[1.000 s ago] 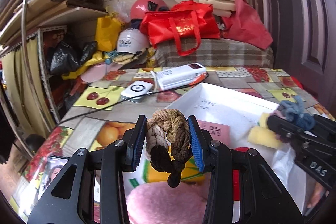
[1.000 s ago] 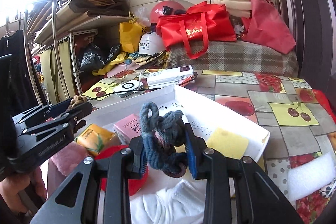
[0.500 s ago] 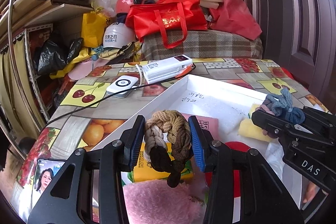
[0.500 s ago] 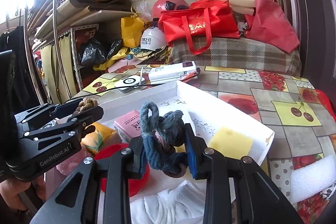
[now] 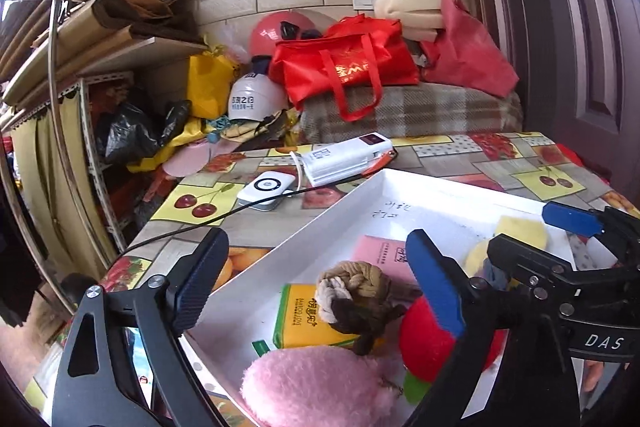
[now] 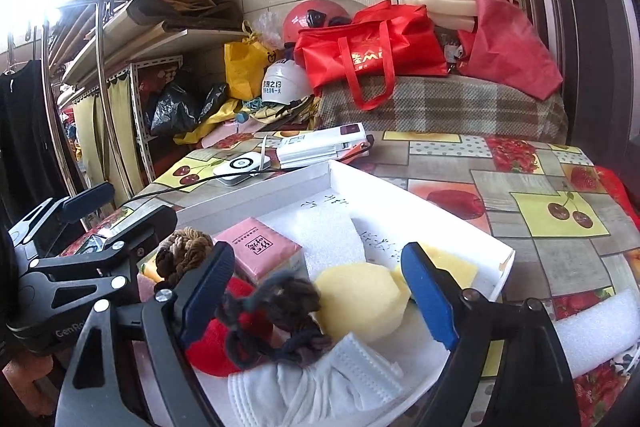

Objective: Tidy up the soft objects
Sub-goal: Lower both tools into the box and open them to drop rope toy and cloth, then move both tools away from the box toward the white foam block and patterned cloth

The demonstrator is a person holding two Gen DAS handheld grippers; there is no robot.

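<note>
Left wrist view: left gripper spread wide, holding nothing; brown braided scrunchie lies btwn its fingers in the white tray, on the yellow box beside pink plush. Right wrist view: right gripper also wide apart, empty; blue-grey scrunchie rests in the tray on a red plush, touching the yellow sponge and white mask.

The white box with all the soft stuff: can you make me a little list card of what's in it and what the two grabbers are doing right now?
container: white box on the fruit-pattern tablecloth
left gripper: open, fingers apart
right gripper: open, fingers apart
brown scrunchie: in the box, on the yellow packet
blue-grey scrunchie: in the box, beside the yellow sponge
other contents: pink plush, red plush, pink packet, white mask
</note>
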